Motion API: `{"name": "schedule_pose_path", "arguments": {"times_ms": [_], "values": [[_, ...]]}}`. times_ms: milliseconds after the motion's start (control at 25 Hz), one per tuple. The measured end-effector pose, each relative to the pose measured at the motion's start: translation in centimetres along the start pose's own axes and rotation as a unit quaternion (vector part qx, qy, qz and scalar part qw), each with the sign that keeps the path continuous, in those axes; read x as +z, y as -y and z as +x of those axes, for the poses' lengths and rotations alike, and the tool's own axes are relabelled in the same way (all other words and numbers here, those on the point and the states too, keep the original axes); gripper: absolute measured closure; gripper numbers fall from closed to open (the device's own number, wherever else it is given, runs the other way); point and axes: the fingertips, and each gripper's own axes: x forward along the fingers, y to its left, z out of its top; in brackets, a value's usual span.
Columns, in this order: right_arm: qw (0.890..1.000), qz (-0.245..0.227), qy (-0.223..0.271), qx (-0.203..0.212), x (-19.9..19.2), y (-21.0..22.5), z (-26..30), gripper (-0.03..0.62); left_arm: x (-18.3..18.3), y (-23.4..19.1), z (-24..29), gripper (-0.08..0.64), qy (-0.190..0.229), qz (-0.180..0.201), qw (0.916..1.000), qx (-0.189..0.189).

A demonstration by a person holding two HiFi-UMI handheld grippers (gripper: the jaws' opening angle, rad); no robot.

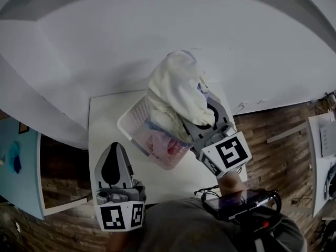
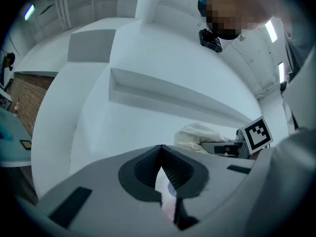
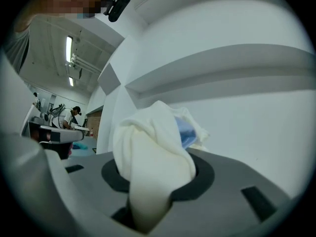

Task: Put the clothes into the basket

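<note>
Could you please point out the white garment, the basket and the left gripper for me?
white garment (image 1: 176, 91): head view, middle of the bunched fabric.
basket (image 1: 134, 121): head view, its left mesh wall.
left gripper (image 2: 161, 153): left gripper view, where its closed jaws meet.

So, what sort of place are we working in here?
Probably a lab or workshop rather than a home: ceiling strip lights, a person at a bench in the background, and a small white table against bare white walls.
</note>
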Motion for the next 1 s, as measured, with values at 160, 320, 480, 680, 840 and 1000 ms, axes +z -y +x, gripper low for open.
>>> {"name": "schedule_pose_path", "arguments": {"times_ms": [160,320,480,680,840,1000], "values": [[0.997,-0.006,-0.066,0.030,-4.5,-1.2,2.0,0.394,-2.0,-0.9,0.5,0.552,-0.030,-0.013,0.9994,0.015],[0.990,-0.006,-0.124,0.061,-8.1,-2.9,3.4,0.264,-2.6,-2.1,0.4,0.552,-0.038,-0.014,0.9989,0.025],[0.991,0.022,-0.116,0.061,-8.4,-2.7,2.8,0.260,-2.5,-2.3,0.0,0.552,-0.036,-0.013,0.9987,0.033],[0.994,0.026,-0.096,0.043,-7.3,-2.4,0.5,0.277,-1.5,-1.6,-1.0,0.552,-0.024,-0.003,0.9993,0.027],[0.995,0.039,-0.079,0.045,-7.2,-3.3,-1.9,0.320,-1.0,-0.1,-1.7,0.552,-0.022,0.004,0.9996,0.018],[0.996,0.054,-0.055,0.044,-7.0,-4.4,-4.5,0.444,-0.7,1.9,-2.3,0.552,-0.023,0.011,0.9997,0.001]]}}
